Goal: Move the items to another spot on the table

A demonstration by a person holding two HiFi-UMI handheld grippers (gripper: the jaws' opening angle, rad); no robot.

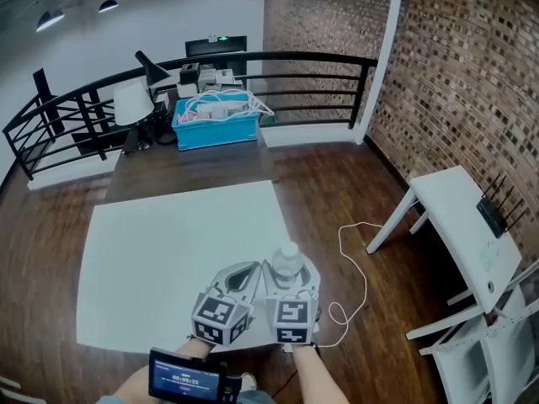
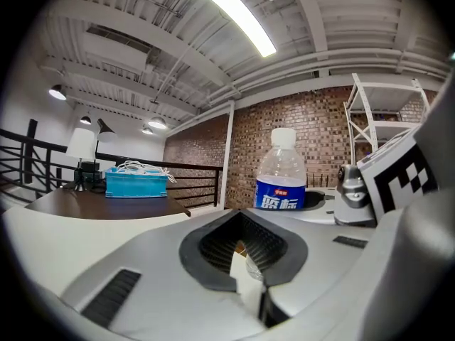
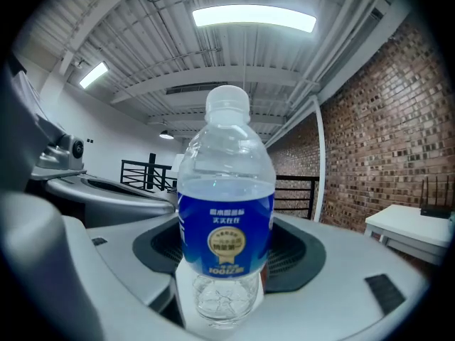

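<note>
Right gripper [image 1: 290, 278] pinches clear blue-labelled plastic water bottle [image 3: 226, 197] upright for carrying, at 5 o'clock of white table [image 1: 168, 251]; left gripper [image 2: 240, 222] pressed together.

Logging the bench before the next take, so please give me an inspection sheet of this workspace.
Surface: white rectangular tabletop, butted against a dark wooden table.
Job's things: clear plastic water bottle with blue label, upright between the jaws of the right gripper.
Clutter: blue plastic bin of white cords and a white-shaded lamp on the dark table.
Grippers: right gripper shut on the bottle; left gripper shut, empty.
Cables: white cable lying on the wooden floor right of the table.
Surroundings: brick wall, black railing, white side table.
</note>
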